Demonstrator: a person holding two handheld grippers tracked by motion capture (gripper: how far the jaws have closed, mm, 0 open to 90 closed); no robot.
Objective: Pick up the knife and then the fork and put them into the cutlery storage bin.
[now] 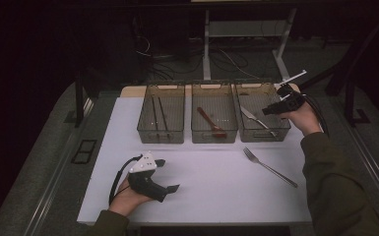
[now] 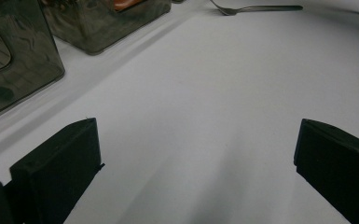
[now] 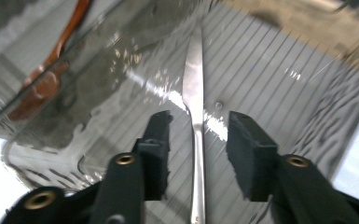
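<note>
Knife [image 3: 195,100]: lying flat on the ribbed floor of the right-hand tray [image 1: 281,132], blade toward the far end, handle toward the near wall. Right gripper [image 3: 198,140]: held over that tray, jaws parted to either side of the knife's neck, not touching it. Middle tray [image 1: 214,135]: holding a brown wooden spoon [image 1: 211,123]. Left tray [image 1: 160,134]: holding dark chopsticks [image 1: 158,114]. Fork [image 1: 269,167]: on the white table [image 1: 216,191], in front of the right-hand tray, tines toward the trays. Left gripper [image 1: 166,175]: low over the near left of the table, jaws wide apart, holding nothing.
</note>
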